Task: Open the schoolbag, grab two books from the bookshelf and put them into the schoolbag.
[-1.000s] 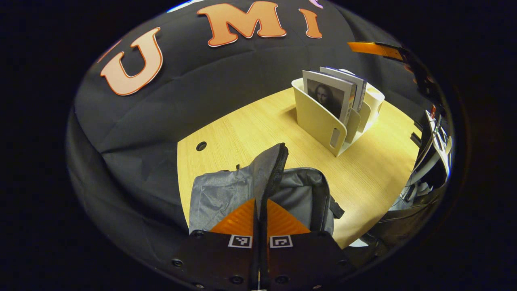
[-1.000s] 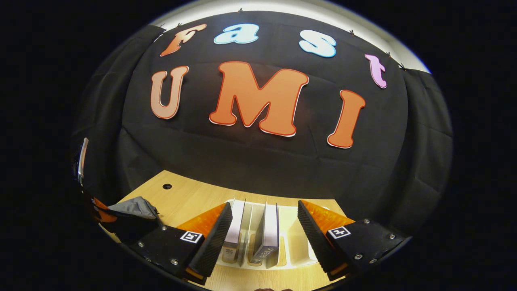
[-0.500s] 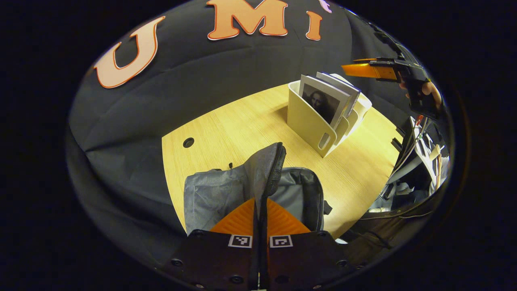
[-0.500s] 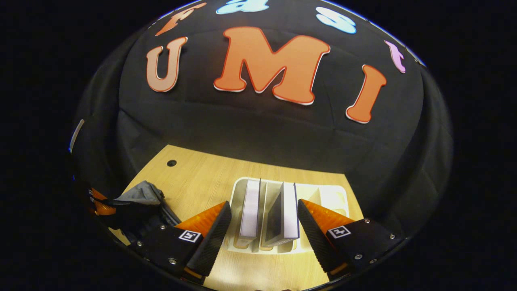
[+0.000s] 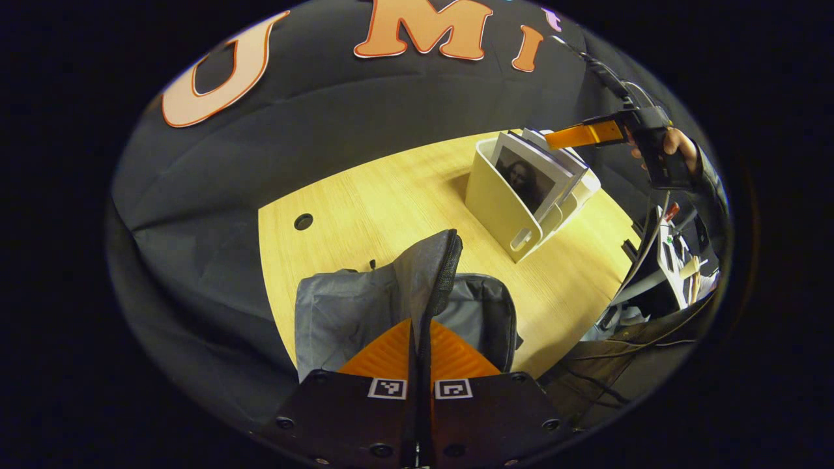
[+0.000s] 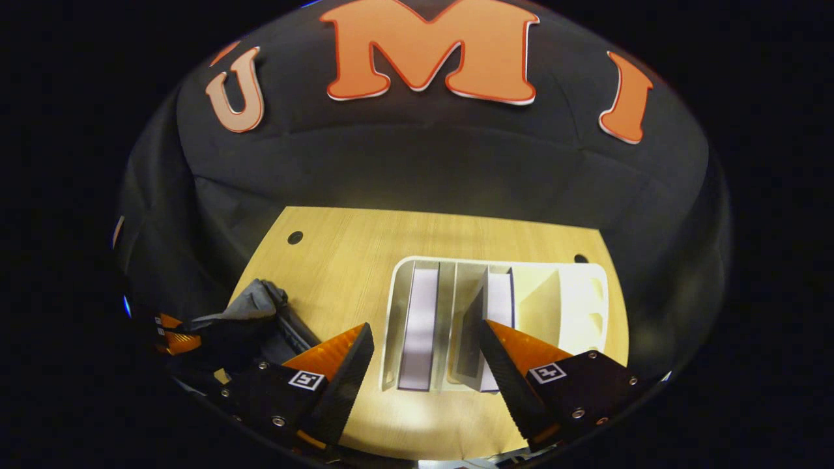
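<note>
Left hand-held gripper (image 5: 420,339): we see it clamped on the schoolbag (image 5: 352,309) flap. Right hand-held gripper (image 6: 427,355): spread wide above the bookshelf (image 6: 573,293). Two books (image 6: 420,326) upright in bookshelf. Schoolbag beside bookshelf on tabletop (image 6: 352,251).

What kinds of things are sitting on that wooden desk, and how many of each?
Books: 2, the other one slot over
Bookshelf: 1
Schoolbag: 1
Total: 4
</note>
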Action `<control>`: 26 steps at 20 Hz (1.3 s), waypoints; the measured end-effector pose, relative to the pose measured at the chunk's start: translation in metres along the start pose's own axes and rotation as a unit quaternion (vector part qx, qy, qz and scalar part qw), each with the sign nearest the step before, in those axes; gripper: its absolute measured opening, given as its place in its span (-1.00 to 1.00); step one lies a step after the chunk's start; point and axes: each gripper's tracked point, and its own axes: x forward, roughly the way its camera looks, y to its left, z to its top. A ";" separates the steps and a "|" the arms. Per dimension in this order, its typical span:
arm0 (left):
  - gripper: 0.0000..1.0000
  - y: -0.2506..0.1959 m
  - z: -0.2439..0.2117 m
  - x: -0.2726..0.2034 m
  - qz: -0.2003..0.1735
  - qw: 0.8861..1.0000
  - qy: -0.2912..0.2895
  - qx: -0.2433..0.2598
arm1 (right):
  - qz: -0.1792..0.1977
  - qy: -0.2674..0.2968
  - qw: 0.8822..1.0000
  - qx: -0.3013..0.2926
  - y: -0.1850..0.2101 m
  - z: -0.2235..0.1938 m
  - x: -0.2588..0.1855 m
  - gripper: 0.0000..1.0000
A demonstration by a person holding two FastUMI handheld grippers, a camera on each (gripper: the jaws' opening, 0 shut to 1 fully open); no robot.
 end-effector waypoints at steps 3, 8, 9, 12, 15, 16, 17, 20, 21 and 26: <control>-0.96 0.005 0.007 -0.006 0.004 1.000 0.004 -0.006 | 0.002 0.040 0.999 -0.006 -0.003 -0.005 0.020 0.92; -0.96 0.006 0.012 -0.011 0.010 1.000 0.008 0.000 | -0.008 0.107 0.994 -0.010 -0.006 -0.023 0.054 0.76; -0.97 0.004 0.013 -0.011 0.011 1.000 0.007 0.000 | -0.008 0.119 0.993 -0.009 -0.005 -0.026 0.060 0.68; -0.96 0.006 0.012 -0.009 0.016 1.000 0.009 -0.005 | -0.015 0.149 0.989 0.007 -0.004 -0.033 0.071 0.42; -0.96 0.008 0.011 -0.008 0.019 1.000 0.008 -0.012 | -0.030 0.166 0.985 0.029 -0.007 -0.036 0.076 0.07; -0.96 0.008 0.010 -0.008 0.019 1.000 0.008 -0.013 | -0.033 0.168 0.985 0.036 -0.009 -0.035 0.075 0.00; -0.96 0.008 0.010 -0.008 0.019 1.000 0.007 -0.014 | -0.037 0.171 0.984 0.043 -0.009 -0.034 0.074 -0.19; -0.97 0.009 0.008 -0.008 0.020 1.000 0.005 -0.018 | -0.041 0.171 0.983 0.058 -0.016 -0.032 0.063 -0.27; -0.96 0.008 0.009 -0.009 0.019 1.000 0.005 -0.018 | -0.036 0.169 0.983 0.062 -0.019 -0.031 0.057 -0.29; -0.96 0.007 0.006 -0.008 0.019 1.000 0.006 -0.018 | -0.004 0.132 0.986 0.099 -0.031 -0.012 0.010 -0.31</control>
